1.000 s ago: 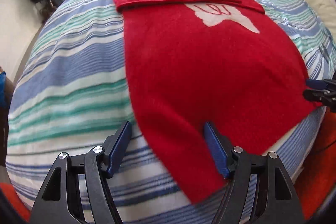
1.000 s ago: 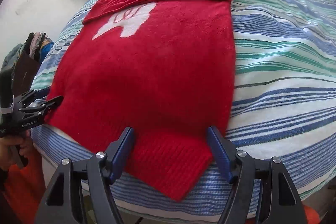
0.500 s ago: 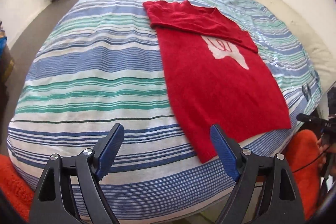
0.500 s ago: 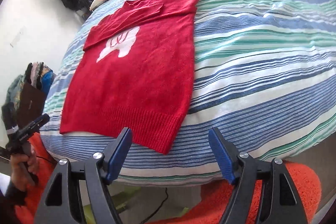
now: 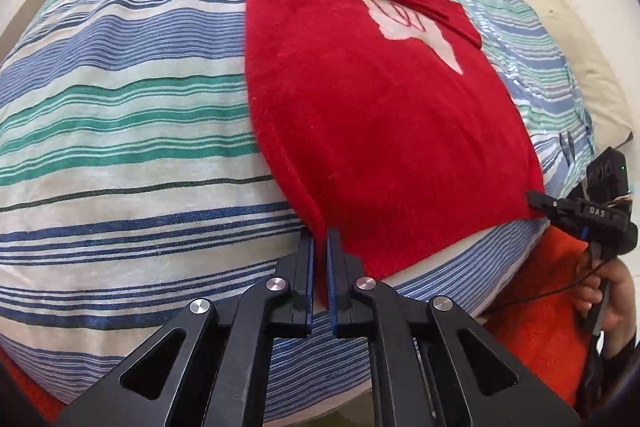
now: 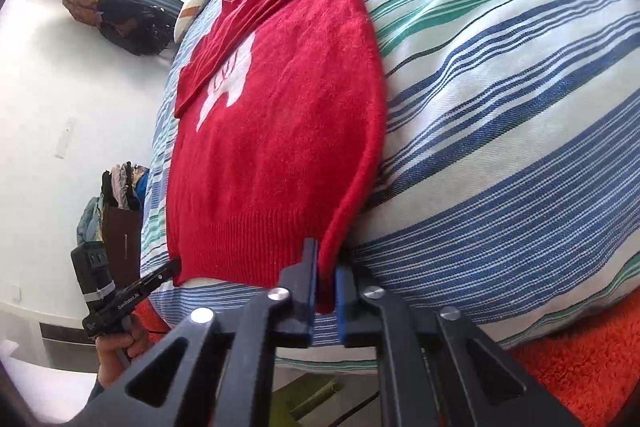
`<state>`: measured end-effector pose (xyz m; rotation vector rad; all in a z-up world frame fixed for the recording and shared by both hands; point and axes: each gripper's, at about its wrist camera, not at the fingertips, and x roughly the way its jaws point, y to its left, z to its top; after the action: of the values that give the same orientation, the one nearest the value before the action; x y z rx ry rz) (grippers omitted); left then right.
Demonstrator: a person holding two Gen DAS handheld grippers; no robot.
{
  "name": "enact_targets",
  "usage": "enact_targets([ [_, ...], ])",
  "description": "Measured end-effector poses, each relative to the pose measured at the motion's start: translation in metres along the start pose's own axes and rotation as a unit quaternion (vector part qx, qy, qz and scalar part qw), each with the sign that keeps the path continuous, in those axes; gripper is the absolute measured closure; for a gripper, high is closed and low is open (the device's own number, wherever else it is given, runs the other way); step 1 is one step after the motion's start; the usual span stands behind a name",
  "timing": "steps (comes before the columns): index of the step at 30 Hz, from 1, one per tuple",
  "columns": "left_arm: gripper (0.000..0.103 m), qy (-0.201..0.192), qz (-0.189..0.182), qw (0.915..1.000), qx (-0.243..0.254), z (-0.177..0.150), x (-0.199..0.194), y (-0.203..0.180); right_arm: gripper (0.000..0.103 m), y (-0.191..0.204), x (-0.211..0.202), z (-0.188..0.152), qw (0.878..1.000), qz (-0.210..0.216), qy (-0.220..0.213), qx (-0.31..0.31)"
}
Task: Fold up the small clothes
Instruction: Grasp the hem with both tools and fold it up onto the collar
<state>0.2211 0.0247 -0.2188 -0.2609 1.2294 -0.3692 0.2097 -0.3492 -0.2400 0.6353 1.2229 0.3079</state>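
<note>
A red knit sweater (image 5: pixel 380 123) with a white motif lies flat on the striped bed, sleeves folded across its top; it also shows in the right wrist view (image 6: pixel 280 131). My left gripper (image 5: pixel 320 239) is shut on the hem's left corner. My right gripper (image 6: pixel 326 263) is shut on the hem's right corner. In the left wrist view the right gripper (image 5: pixel 538 201) shows at the sweater's far corner. In the right wrist view the left gripper (image 6: pixel 174 265) shows at the opposite corner.
The bed has a blue, green and white striped cover (image 5: pixel 120 131). An orange rug (image 6: pixel 580 367) lies on the floor beside the bed. A cream cushion (image 5: pixel 568 39) sits at the bed's far right. Bags (image 6: pixel 120 19) and clothes (image 6: pixel 116 195) stand against the wall.
Both grippers moved in to the sweater's hem and went from open to shut, each on a bottom corner.
</note>
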Motion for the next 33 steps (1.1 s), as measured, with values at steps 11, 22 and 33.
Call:
enact_targets([
  [11, 0.101, -0.087, -0.103, 0.9882, -0.073, 0.033, -0.050, 0.011, 0.097, 0.019, -0.034, 0.022, 0.993, 0.084, -0.082, -0.004],
  [22, 0.101, -0.165, -0.068, 0.9735, -0.143, 0.215, -0.025, 0.039, 0.097, 0.059, -0.010, 0.194, 0.982, 0.087, -0.164, -0.034],
  [33, 0.076, -0.137, 0.054, 0.9753, -0.165, 0.359, 0.069, 0.071, 0.075, 0.050, 0.087, 0.336, 0.978, 0.011, -0.208, 0.005],
])
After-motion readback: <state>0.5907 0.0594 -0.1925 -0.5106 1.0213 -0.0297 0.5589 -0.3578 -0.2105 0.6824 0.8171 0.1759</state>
